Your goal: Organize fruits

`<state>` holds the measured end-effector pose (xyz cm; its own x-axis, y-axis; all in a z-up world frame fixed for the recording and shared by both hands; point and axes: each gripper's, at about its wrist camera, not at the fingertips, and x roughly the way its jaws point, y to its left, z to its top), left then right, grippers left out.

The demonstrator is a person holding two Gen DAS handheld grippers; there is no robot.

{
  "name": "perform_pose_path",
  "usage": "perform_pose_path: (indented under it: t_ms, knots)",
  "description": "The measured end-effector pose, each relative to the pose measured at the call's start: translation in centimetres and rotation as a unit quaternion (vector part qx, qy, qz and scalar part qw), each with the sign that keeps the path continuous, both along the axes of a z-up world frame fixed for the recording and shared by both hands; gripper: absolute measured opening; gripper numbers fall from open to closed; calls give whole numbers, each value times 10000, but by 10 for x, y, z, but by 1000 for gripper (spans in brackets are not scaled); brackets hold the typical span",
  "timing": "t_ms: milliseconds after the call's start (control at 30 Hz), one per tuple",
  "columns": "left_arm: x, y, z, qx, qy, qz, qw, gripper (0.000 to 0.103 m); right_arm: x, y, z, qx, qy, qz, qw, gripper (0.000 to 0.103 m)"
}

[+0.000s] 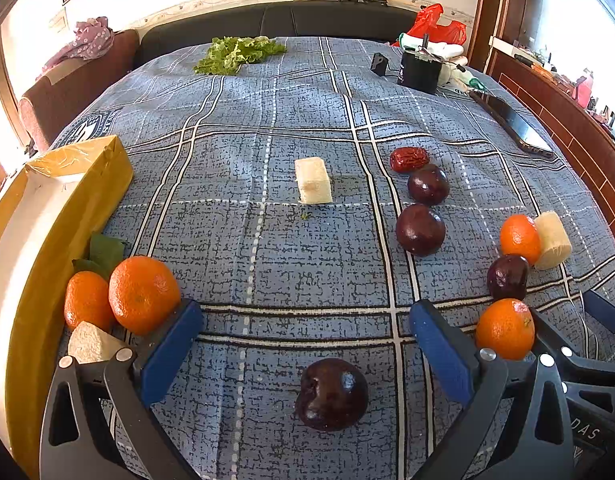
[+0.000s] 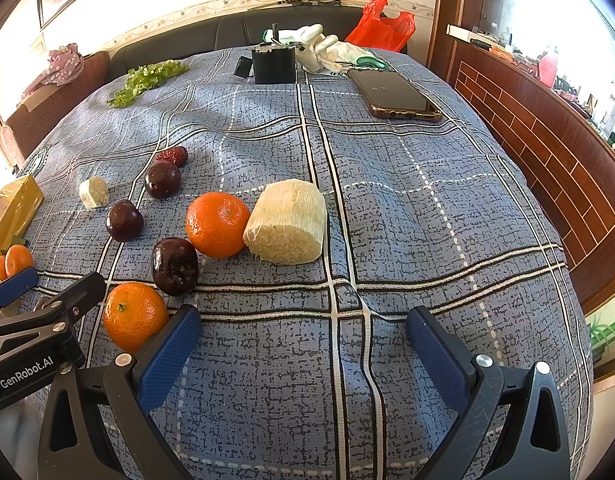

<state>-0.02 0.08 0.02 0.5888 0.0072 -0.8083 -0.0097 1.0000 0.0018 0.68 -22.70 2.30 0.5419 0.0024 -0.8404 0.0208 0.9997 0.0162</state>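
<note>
From my left gripper (image 1: 305, 334), fingers spread wide, a dark plum (image 1: 331, 394) lies between them on the blue plaid cloth (image 1: 267, 128), touching neither. Two oranges (image 1: 143, 294) sit beside a yellow box (image 1: 67, 216) at left.

From my right gripper (image 2: 303, 336), also spread and holding nothing, an orange (image 2: 217, 224) touches a pale chunk (image 2: 285, 222); another orange (image 2: 134, 316) sits just beside the left finger.

Only readable stuff: "GenRobot.AI" on the left gripper (image 2: 15, 296) body in the right wrist view, and "DAS" on the right gripper's (image 1: 579, 312) frame.
</note>
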Motion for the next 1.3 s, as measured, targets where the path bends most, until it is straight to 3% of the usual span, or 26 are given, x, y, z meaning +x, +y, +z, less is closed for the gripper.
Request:
perform_pose_path:
  t_ms: [1300]
  knots:
    - [-1, -2, -1, 5, 11, 66, 10000, 103, 0, 0, 1, 6, 4, 0, 10000, 103]
